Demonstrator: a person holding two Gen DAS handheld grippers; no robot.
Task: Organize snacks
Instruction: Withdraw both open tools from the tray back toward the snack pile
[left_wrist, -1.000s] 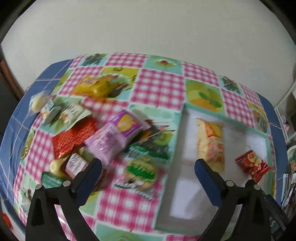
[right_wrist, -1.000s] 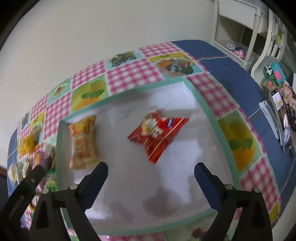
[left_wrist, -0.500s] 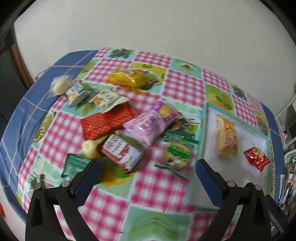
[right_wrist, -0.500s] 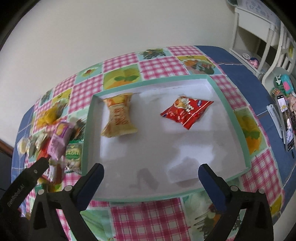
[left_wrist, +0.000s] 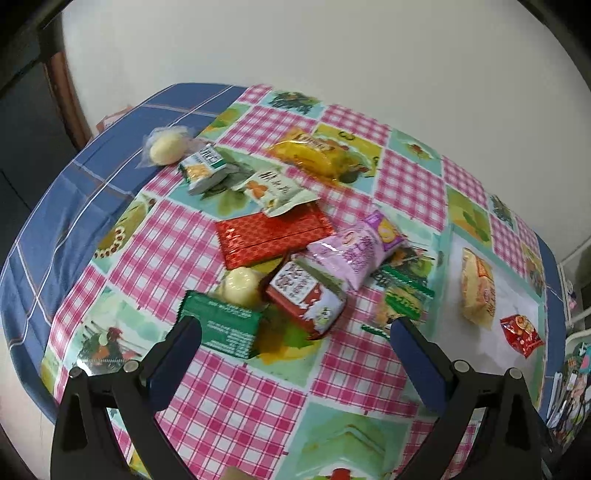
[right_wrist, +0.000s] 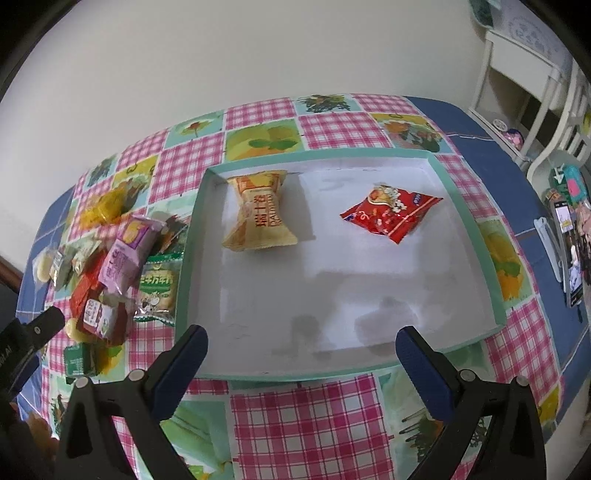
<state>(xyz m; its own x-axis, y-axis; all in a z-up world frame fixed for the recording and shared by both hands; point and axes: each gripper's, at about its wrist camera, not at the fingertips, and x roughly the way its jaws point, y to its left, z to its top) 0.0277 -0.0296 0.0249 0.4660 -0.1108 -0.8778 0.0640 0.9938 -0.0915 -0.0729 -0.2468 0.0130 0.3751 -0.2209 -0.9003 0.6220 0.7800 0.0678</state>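
A pile of snack packs lies on the checked tablecloth: a pink pack (left_wrist: 351, 254), a red flat pack (left_wrist: 273, 234), a red-and-white pack (left_wrist: 306, 299), a green pack (left_wrist: 221, 325), a yellow pack (left_wrist: 314, 155). My left gripper (left_wrist: 295, 343) is open and empty, above the cloth just in front of the pile. A shallow white tray with a teal rim (right_wrist: 476, 229) holds a yellow pack (right_wrist: 258, 214) and a red pack (right_wrist: 391, 214). My right gripper (right_wrist: 301, 347) is open and empty over the tray's near edge.
The pile also shows left of the tray in the right wrist view (right_wrist: 118, 266). A blue cloth (left_wrist: 74, 192) covers the table's left side. A phone (right_wrist: 569, 251) lies at the right edge. White shelves (right_wrist: 517, 85) stand behind on the right.
Both grippers have drawn back and up, so more of the table shows. The left view has swung left onto the snack pile. The snacks have not moved.
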